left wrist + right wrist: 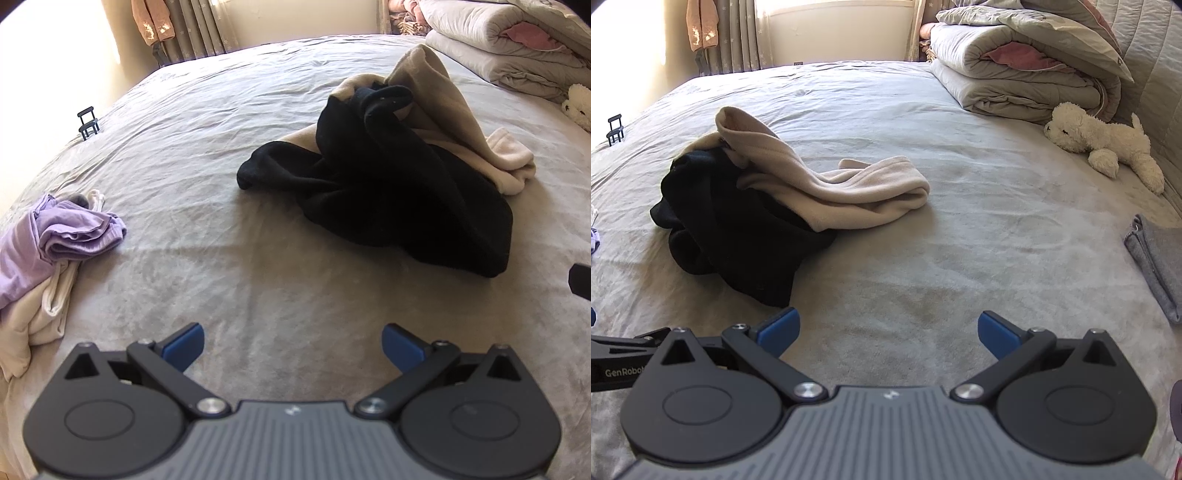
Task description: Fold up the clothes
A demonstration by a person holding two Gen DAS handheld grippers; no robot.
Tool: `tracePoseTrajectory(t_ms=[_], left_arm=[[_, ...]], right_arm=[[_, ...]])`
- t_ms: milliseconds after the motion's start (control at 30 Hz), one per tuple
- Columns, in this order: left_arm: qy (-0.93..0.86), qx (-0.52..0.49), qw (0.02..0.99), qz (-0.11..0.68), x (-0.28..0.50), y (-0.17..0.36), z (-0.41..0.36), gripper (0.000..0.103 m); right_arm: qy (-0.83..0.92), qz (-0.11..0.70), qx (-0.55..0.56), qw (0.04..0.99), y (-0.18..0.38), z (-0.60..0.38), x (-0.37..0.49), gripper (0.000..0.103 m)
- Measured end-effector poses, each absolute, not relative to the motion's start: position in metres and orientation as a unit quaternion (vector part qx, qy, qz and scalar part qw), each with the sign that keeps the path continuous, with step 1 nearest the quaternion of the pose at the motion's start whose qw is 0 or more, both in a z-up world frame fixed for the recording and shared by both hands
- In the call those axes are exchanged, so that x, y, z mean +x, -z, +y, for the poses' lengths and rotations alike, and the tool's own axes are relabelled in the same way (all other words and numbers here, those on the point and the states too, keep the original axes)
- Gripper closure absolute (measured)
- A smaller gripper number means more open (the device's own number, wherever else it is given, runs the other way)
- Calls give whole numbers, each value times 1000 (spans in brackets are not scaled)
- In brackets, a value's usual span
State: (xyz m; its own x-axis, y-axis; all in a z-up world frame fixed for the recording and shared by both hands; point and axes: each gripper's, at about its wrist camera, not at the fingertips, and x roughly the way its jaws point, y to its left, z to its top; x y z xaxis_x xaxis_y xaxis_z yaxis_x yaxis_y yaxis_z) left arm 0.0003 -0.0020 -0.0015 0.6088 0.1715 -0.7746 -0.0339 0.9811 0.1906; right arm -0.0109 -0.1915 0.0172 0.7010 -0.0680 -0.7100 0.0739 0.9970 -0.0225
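Left gripper [293, 347]: blue-padded fingers spread wide apart, nothing between them; it hovers level above bare sheet, pointing across the bed toward the clothes.
Right gripper [888, 336]: fingers likewise spread wide and empty, held low over the sheet, aimed toward the far side of the bed; the left tool's black body shows at its lower left edge.
Bed [979, 229]: grey wrinkled sheet filling both views.
Folded quilts [1015, 74]: stacked at the far right corner of the bed.
Black garment [399, 199]: crumpled in a heap mid-bed, ahead and right of the left gripper, untouched.
Beige garment [827, 184]: draped over and tangled with the black one, trailing off to the right.
Purple and white clothes [51, 236]: bunched at the left edge.
Plush dog [1104, 144]: lying near the quilts.
Grey cloth [1160, 262]: at the right edge.
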Motion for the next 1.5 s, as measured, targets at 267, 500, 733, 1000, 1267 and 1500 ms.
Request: tracePoseTrajectory(t_ms=[267, 500, 733, 1000, 1267, 1500], left_arm=[[-57, 83, 898, 428, 12, 4, 2, 0], [-15, 54, 911, 409, 38, 2, 8, 0], [10, 8, 920, 392, 62, -1, 13, 0], [54, -8, 926, 373, 65, 4, 15, 0], [42, -11, 919, 392, 76, -1, 21, 2], [46, 4, 914, 402, 73, -2, 18, 2]], right_arm=[[38, 380, 1, 924, -20, -192, -7, 0], [20, 357, -7, 934, -34, -195, 1, 0], [-43, 365, 40, 929, -33, -200, 28, 1], [-92, 368, 72, 923, -24, -191, 62, 20], [-159, 407, 163, 885, 18, -185, 88, 47], [-172, 406, 174, 881, 8, -190, 73, 85]])
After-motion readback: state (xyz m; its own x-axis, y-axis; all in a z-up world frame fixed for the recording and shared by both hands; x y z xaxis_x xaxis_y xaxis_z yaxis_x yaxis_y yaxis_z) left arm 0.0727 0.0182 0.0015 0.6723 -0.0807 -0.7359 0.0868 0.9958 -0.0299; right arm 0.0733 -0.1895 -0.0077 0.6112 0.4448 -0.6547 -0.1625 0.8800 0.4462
